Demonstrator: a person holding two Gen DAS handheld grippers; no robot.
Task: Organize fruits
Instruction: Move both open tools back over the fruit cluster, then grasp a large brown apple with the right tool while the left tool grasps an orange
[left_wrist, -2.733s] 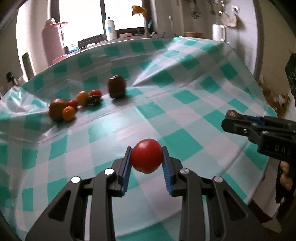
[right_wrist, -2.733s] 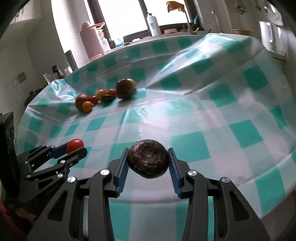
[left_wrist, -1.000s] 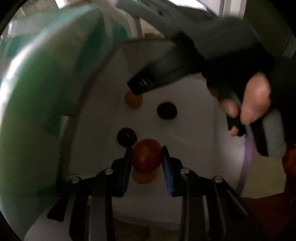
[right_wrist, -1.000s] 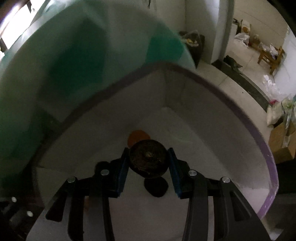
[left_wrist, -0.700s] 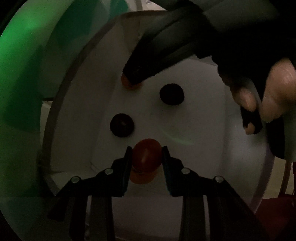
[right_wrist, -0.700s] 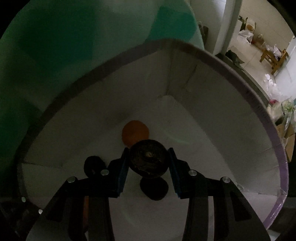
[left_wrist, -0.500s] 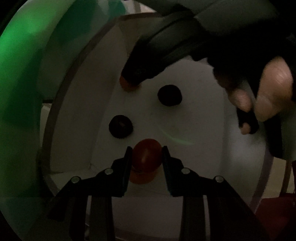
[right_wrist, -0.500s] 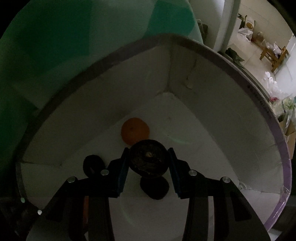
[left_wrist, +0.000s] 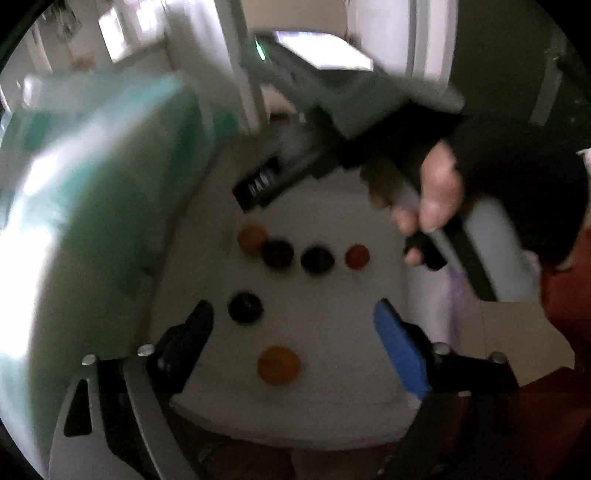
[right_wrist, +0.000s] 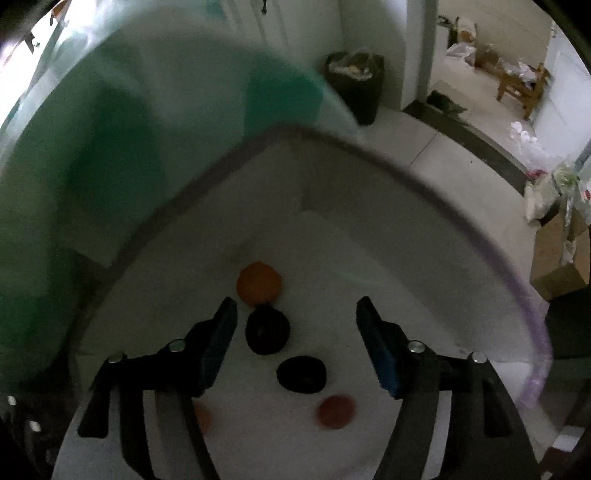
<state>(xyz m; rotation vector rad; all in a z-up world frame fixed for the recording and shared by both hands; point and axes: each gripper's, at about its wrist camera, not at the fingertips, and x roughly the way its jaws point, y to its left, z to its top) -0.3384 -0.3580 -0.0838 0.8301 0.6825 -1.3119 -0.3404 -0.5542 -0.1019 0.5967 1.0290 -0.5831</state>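
A white box (left_wrist: 332, 406) (right_wrist: 406, 173) holds the fruit on its floor. In the left wrist view an orange fruit (left_wrist: 252, 238), two dark fruits (left_wrist: 277, 254) (left_wrist: 317, 259) and the red tomato (left_wrist: 357, 256) lie in a row. Another dark fruit (left_wrist: 245, 307) and a second orange fruit (left_wrist: 279, 364) lie nearer. My left gripper (left_wrist: 295, 332) hangs above them, its jaws opening with nothing between them. My right gripper (right_wrist: 295, 325) is also opening and empty over the dark fruit (right_wrist: 267, 330) beside an orange fruit (right_wrist: 258, 282). The tomato (right_wrist: 336, 411) is blurred.
The green-checked tablecloth (left_wrist: 92, 184) (right_wrist: 110, 147) hangs along the box's left side. A gloved hand (left_wrist: 439, 192) holds the right gripper over the far half of the box. On the floor beyond stand a dark bin (right_wrist: 354, 85) and a cardboard box (right_wrist: 561, 266).
Both grippers let go: the tomato left the left jaws and the dark fruit left the right jaws, and both now lie in the box. Both grippers have lifted a little.
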